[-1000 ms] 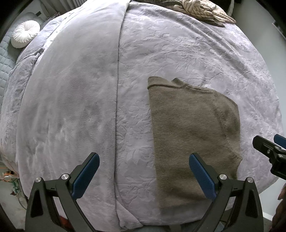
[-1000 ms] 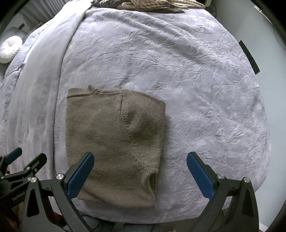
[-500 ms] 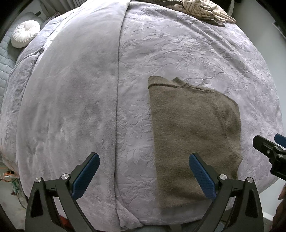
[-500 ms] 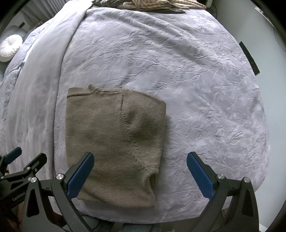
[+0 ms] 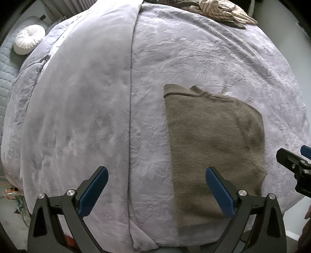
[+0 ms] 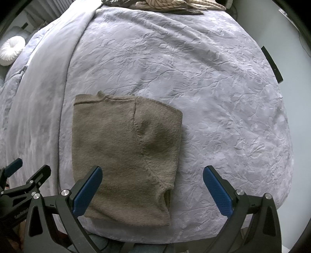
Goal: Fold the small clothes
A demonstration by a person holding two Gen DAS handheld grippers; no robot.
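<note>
From my left wrist view, a bed [image 5: 194, 58] carries a lavender bedspread [image 5: 204, 64] embossed with leaf patterns. A smooth plush blanket [image 5: 81, 101] lies along its left side, their edges meeting in a straight seam. A round white pleated cushion [image 5: 29, 41] rests at far left. A striped beige cloth pile [image 5: 223, 9] lies at the far edge. A dark flat object [image 6: 272, 64] shows at right.

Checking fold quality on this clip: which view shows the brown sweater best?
The right wrist view: the brown sweater lies near centre, its seam and folded layers visible, one gripper finger covering a corner. The left wrist view shows it off to the right, partly behind a finger.
</note>
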